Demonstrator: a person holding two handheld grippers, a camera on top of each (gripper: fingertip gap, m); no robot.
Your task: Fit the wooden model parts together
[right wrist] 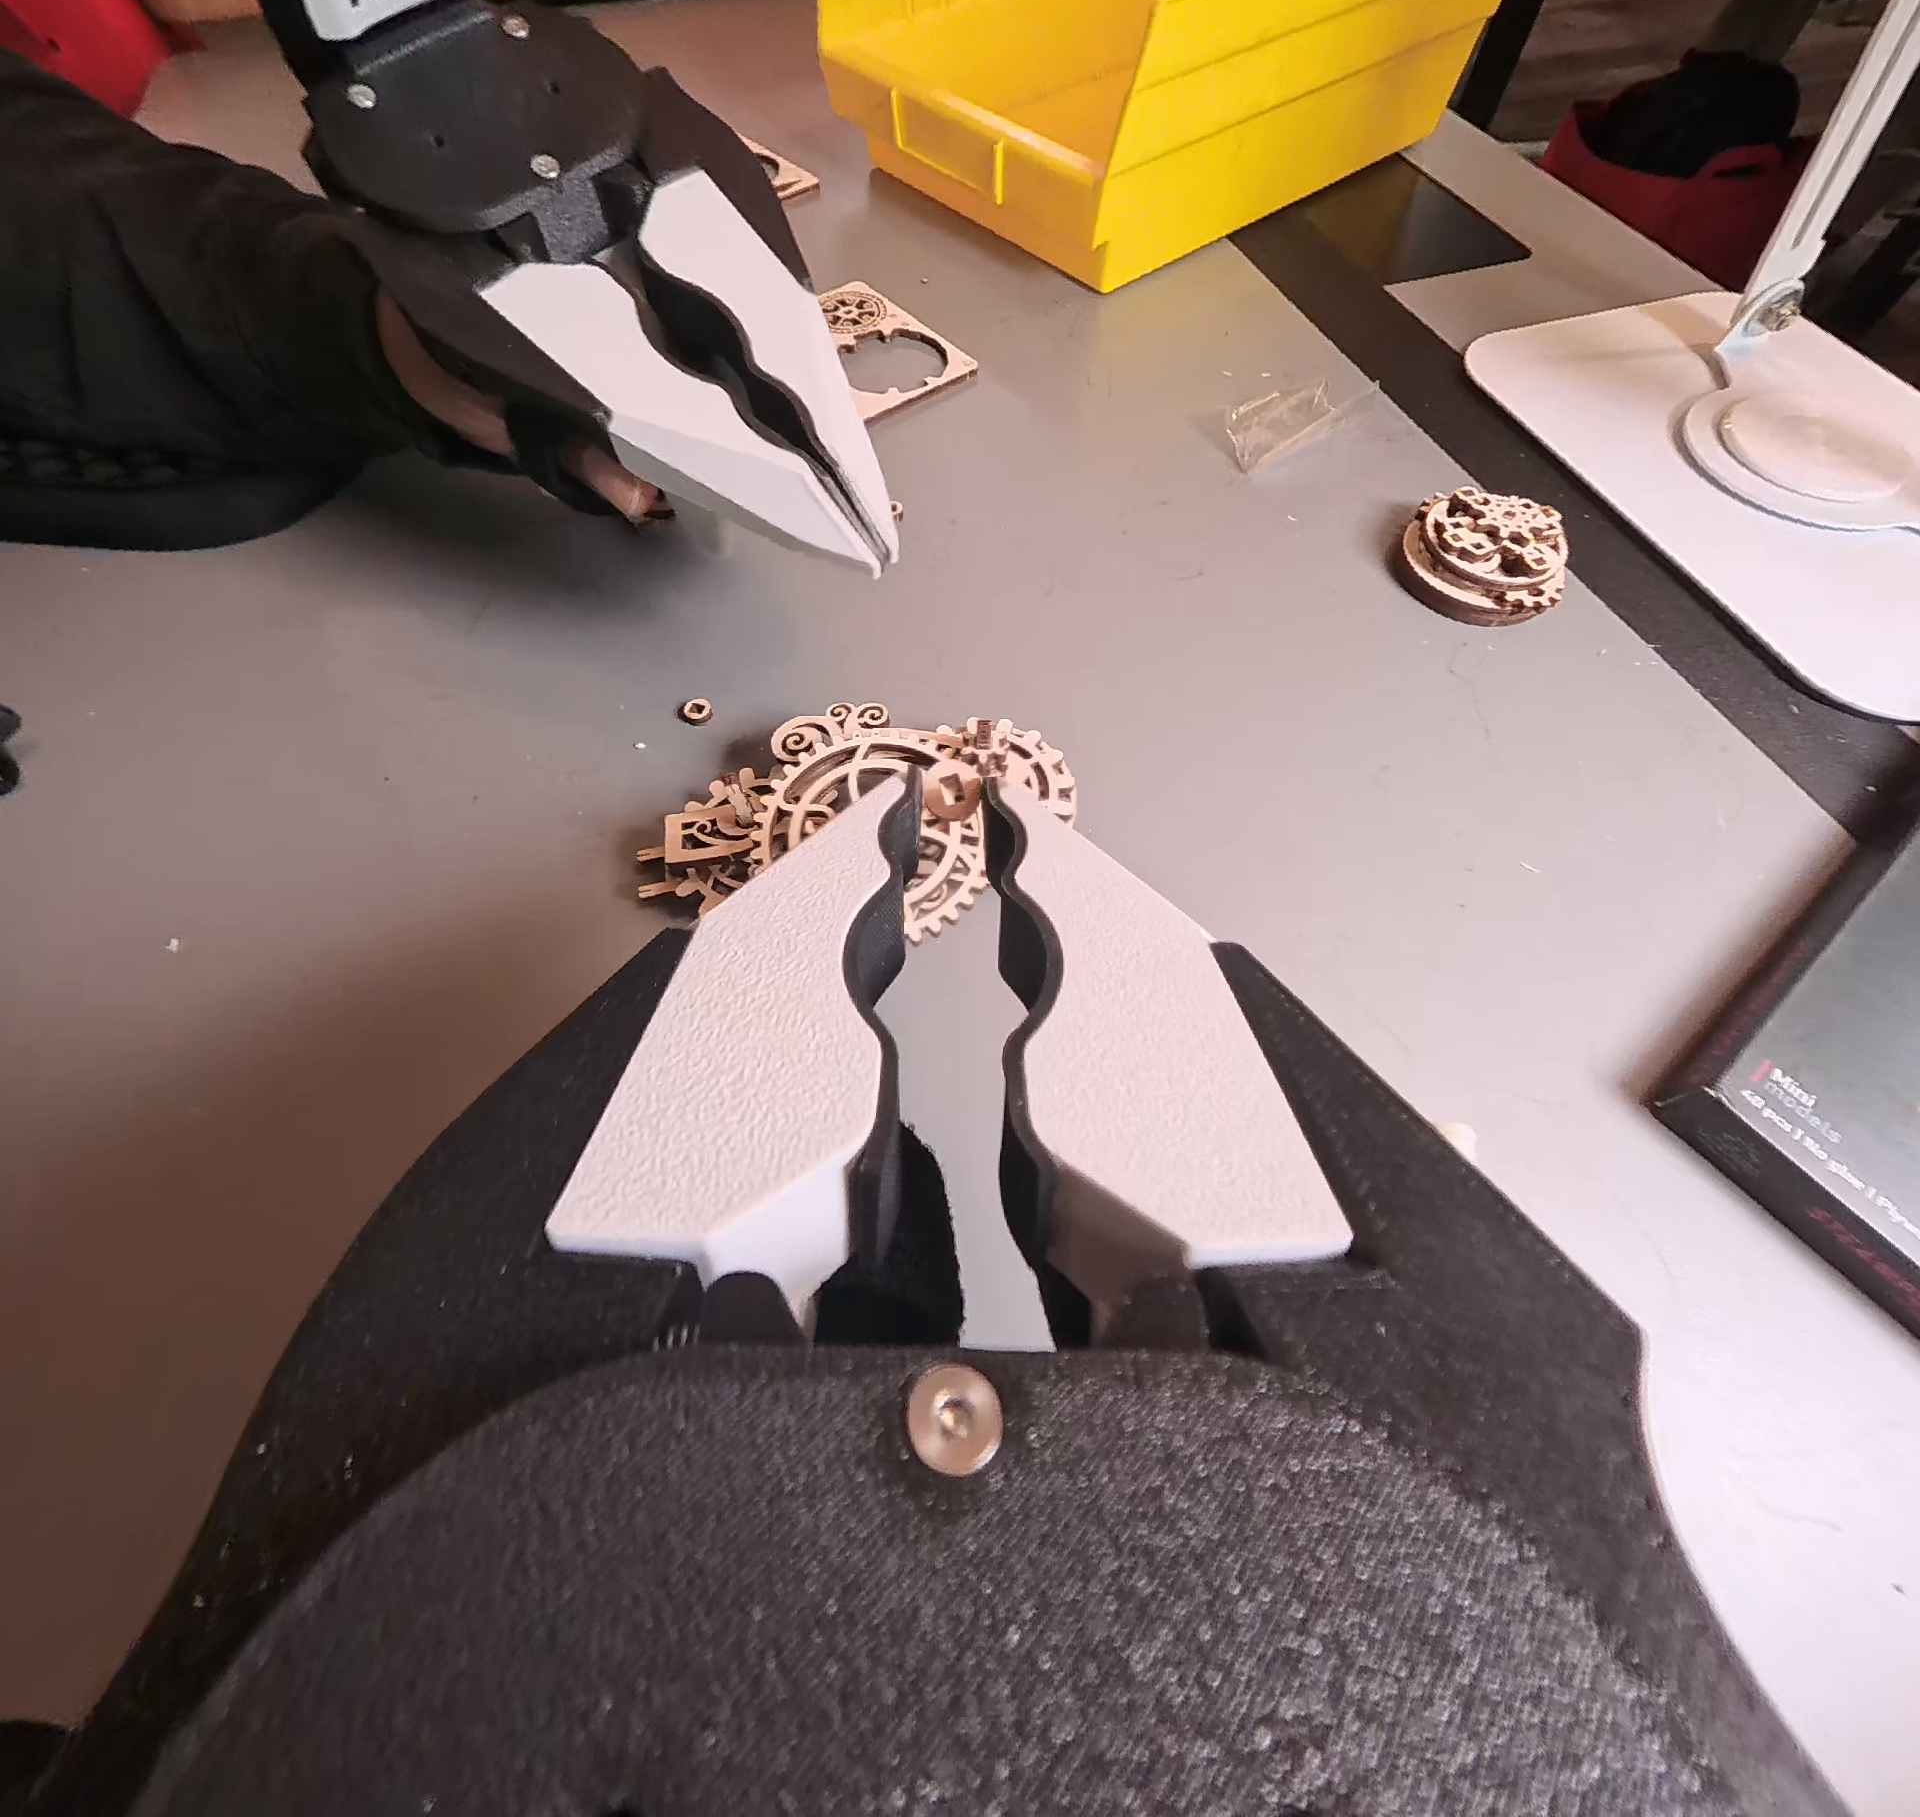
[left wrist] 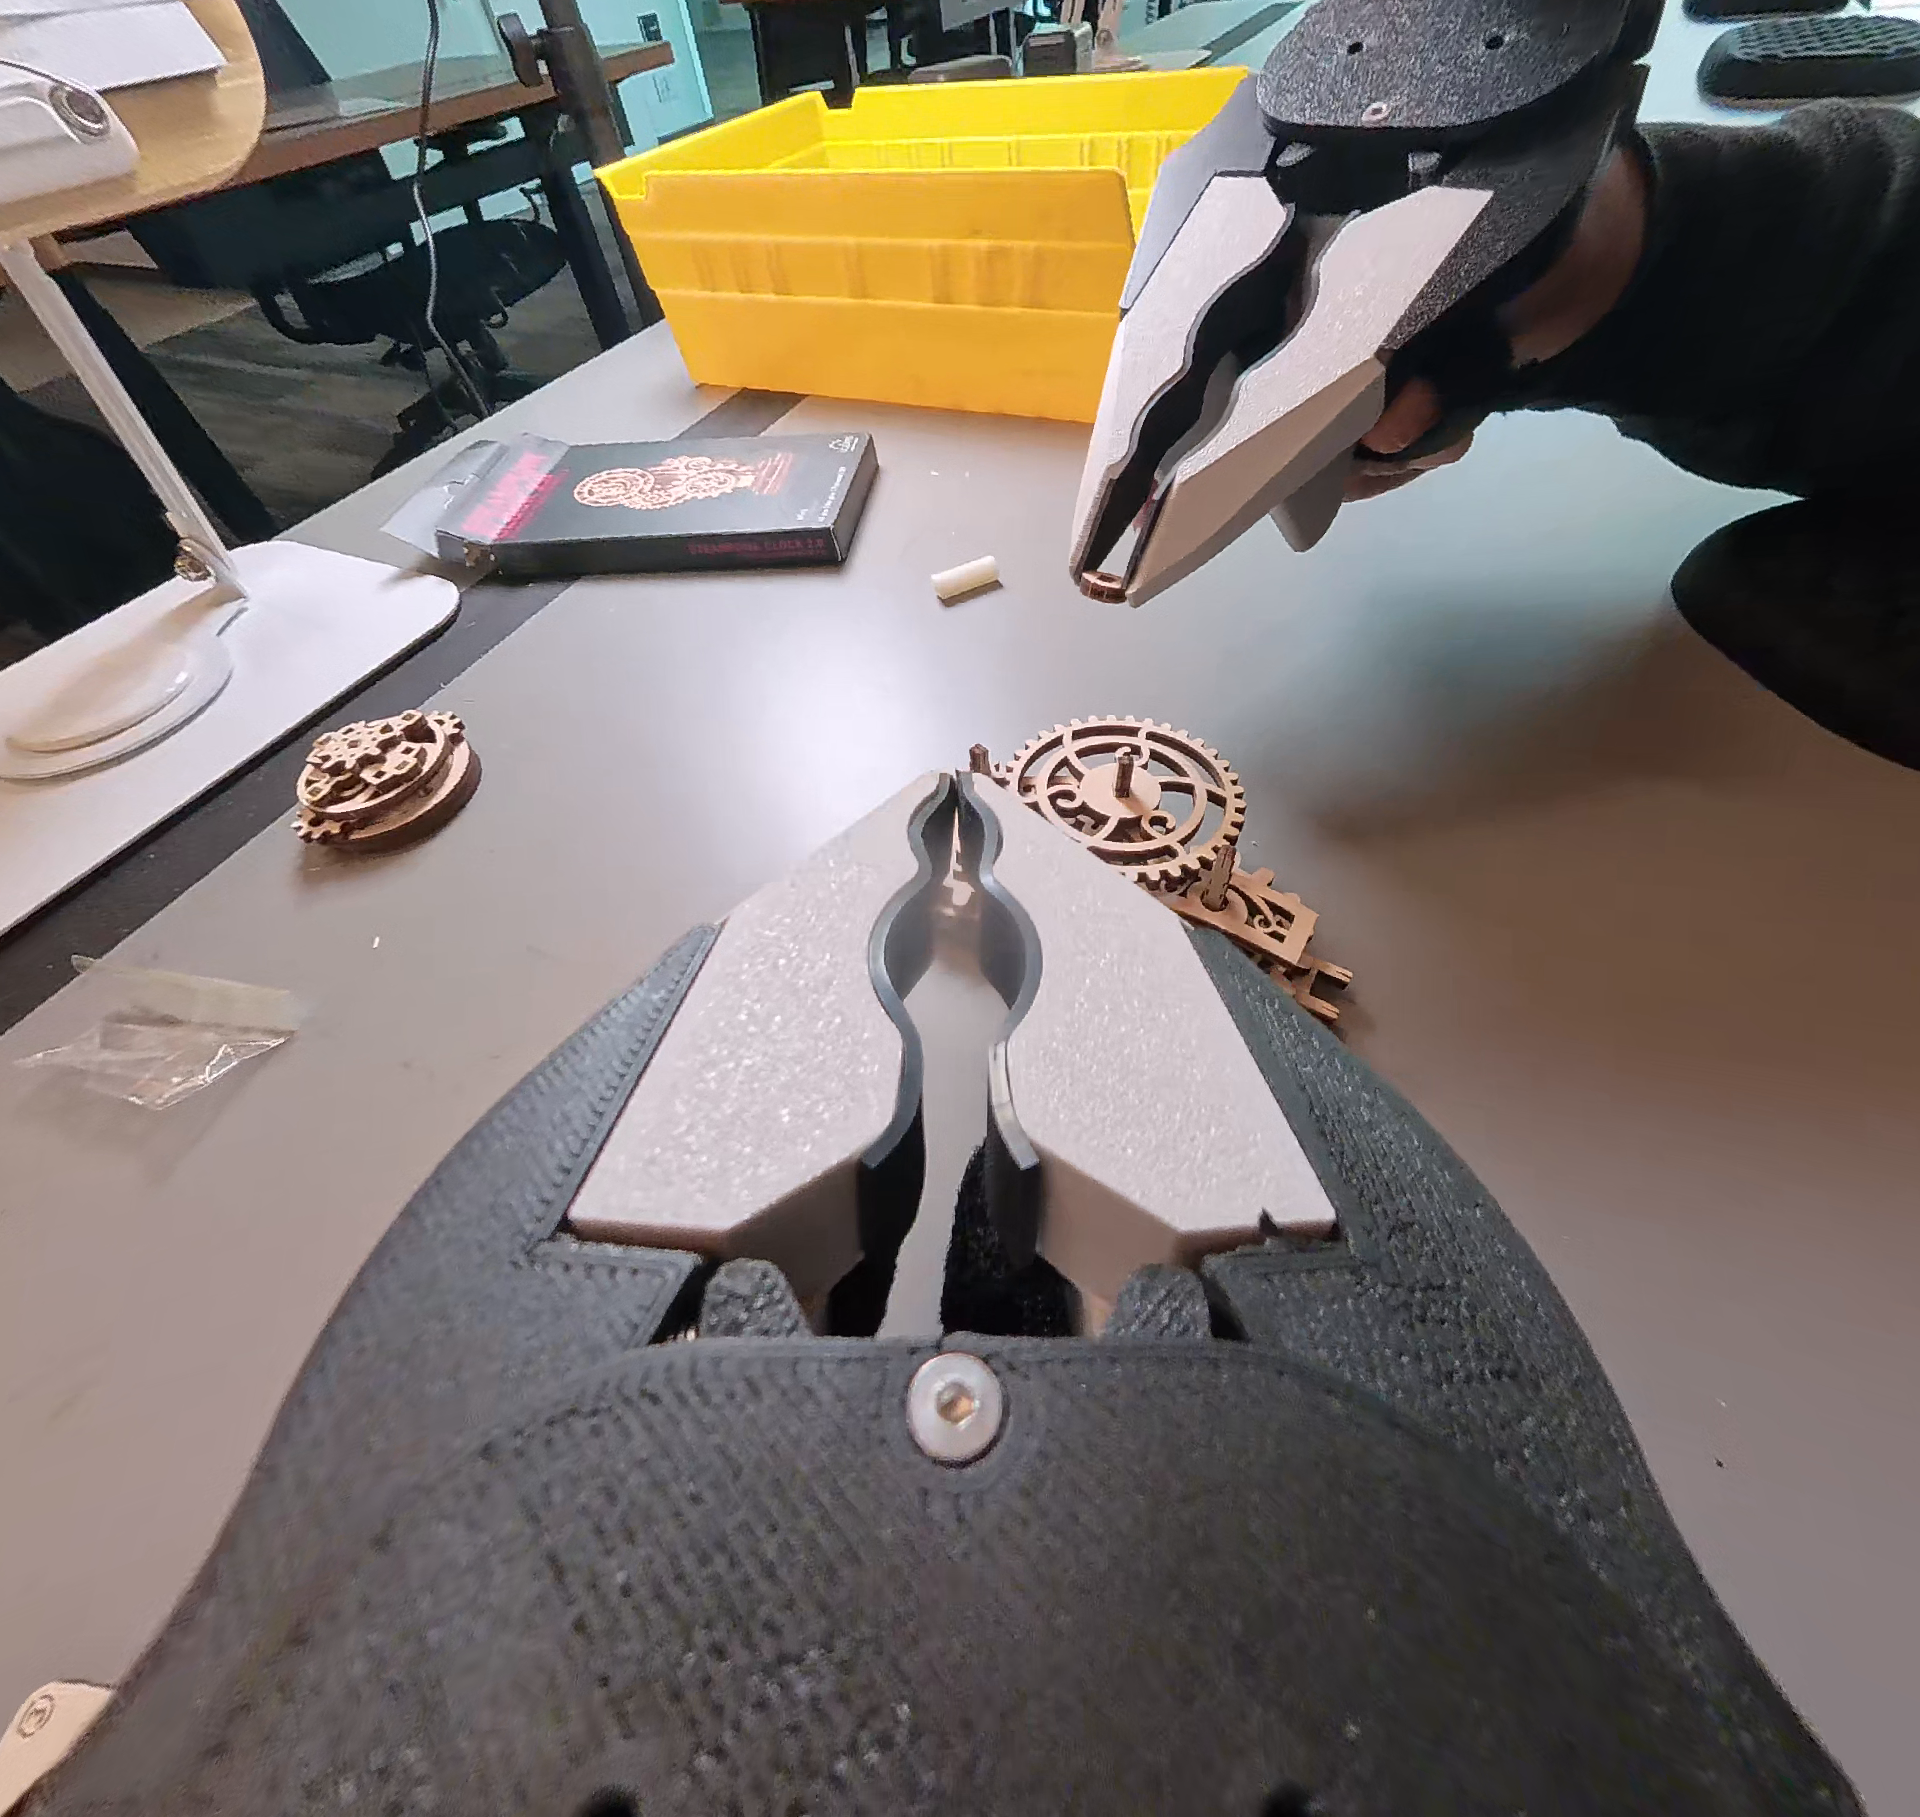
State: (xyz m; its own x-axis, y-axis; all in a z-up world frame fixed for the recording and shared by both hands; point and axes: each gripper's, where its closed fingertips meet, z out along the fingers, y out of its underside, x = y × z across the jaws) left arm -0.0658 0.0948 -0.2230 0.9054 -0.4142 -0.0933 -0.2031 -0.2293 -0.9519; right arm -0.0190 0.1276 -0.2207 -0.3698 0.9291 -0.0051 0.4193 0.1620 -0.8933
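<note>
Taken from the left: a finished round gear stack (left wrist: 387,780) sits on the grey bench (left wrist: 665,728) near a white lamp base (left wrist: 208,624), so one sub-assembly looks done. A dark kit box (left wrist: 665,505) and a small pale cylinder (left wrist: 966,578) lie beyond it.

In the middle, the left tool (left wrist: 956,780) is clenched with nothing between its tips, poised just beside the main wooden model (left wrist: 1127,806), a fretwork wheel on a flat ornate frame with several pegs standing up bare.

To the right, the right tool (right wrist: 948,796) grips a small round wooden washer (right wrist: 951,796) with a square hole, held above the model; which peg it is meant for is hard to tell from here. A second tiny washer (right wrist: 694,711) waits loose on the bench, so I judge the build roughly midway, with washers and more still to seat.

A yellow bin (left wrist: 894,240) stands at the back; behind it, office desks and chairs.
</note>
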